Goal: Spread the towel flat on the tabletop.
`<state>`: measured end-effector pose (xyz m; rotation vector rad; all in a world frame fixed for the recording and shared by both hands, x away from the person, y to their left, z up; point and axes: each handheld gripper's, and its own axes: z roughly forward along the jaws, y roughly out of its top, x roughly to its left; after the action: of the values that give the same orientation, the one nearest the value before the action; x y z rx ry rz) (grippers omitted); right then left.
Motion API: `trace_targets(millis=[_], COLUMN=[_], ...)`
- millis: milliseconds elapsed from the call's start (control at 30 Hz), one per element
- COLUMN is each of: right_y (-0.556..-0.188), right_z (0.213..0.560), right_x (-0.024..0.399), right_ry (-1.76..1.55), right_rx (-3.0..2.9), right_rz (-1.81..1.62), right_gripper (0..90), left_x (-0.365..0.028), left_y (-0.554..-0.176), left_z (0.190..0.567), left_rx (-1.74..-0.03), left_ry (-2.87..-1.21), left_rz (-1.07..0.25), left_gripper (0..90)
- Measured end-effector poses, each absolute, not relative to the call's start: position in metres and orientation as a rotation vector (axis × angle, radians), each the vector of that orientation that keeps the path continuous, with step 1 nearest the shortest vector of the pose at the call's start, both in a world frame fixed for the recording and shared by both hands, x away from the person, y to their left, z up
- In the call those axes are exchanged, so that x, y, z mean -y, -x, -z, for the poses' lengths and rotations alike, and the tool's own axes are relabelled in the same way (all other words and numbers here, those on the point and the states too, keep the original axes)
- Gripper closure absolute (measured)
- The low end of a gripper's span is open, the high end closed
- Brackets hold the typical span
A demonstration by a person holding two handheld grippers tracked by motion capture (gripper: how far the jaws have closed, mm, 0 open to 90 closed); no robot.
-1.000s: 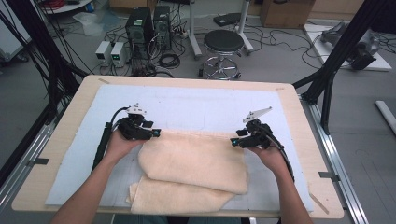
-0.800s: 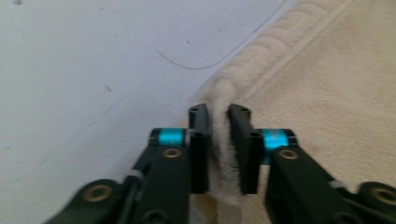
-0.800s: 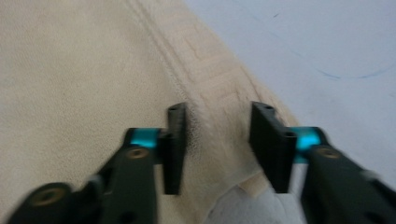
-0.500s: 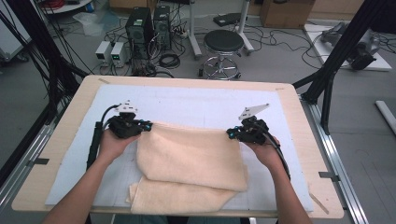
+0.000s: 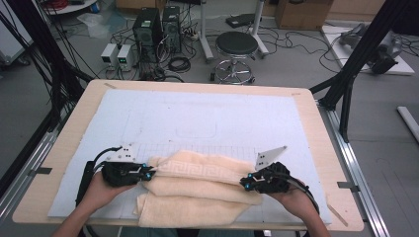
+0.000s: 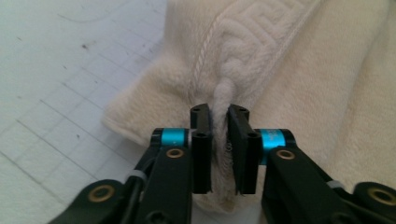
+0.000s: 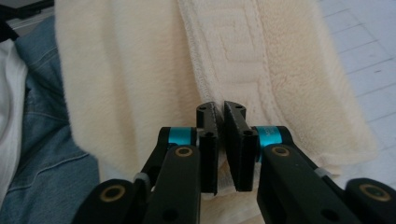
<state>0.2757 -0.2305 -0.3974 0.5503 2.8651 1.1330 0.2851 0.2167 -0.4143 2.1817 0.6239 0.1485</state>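
**Towel fold nearing its end**

The cream terry towel with a key-pattern border [image 5: 200, 190] is lying at the tabletop's [image 5: 316, 128] six o'clock edge, already doubled over itself; judging by the layers, only laying down and squaring is remaining. The left tongs [image 5: 148, 174], at nine o'clock of the towel, are pinching its bunched edge narrowly. The right tongs [image 5: 245, 183], at three o'clock, are likewise clamping the border hem.

One towel [image 5: 197, 190] lies on one table [image 5: 316, 148], with two grippers [image 5: 146, 174] [image 5: 245, 183]. Behind stand one stool [image 5: 237, 49] and, seemingly, two computer towers [image 5: 158, 29].
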Motion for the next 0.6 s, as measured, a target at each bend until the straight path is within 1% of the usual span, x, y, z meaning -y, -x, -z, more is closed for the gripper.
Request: trace_targets(millis=[67,133,233,367,400,467,533,600], right_y=[-0.276,-0.282,-0.294,-0.313,-0.316,-0.318,-0.316,-0.314], right_z=[0.396,0.391,0.383,0.39,0.394,0.403,0.41,0.418], right_x=[0.231,0.234,0.239,0.237,0.234,0.228,0.225,0.224], right_ry=[-0.563,-0.576,-0.622,-0.703,-0.711,-0.726,-0.742,-0.742], right_rx=[-2.863,-2.819,-2.744,-2.734,-2.749,-2.78,-2.783,-2.779], right_rz=[-1.158,-1.227,-1.301,-1.255,-1.223,-1.173,-1.138,-1.142], right_gripper=[71.1,65.7,62.2,58.9,57.0,53.5,53.3,54.8], left_x=[-0.216,-0.214,-0.213,-0.218,-0.219,-0.223,-0.227,-0.229], left_y=[-0.288,-0.291,-0.295,-0.301,-0.302,-0.303,-0.306,-0.313], left_z=[0.415,0.414,0.41,0.404,0.401,0.395,0.388,0.385], left_rx=[-0.619,-0.62,-0.609,-0.614,-0.616,-0.611,-0.62,-0.659], left_ry=[-2.181,-2.168,-2.149,-2.083,-2.072,-2.057,-2.026,-2.01], left_rz=[-0.124,-0.084,-0.064,-0.051,-0.053,-0.078,-0.106,-0.14], left_gripper=[71.7,66.4,61.6,60.5,60.1,59.9,60.2,65.1])
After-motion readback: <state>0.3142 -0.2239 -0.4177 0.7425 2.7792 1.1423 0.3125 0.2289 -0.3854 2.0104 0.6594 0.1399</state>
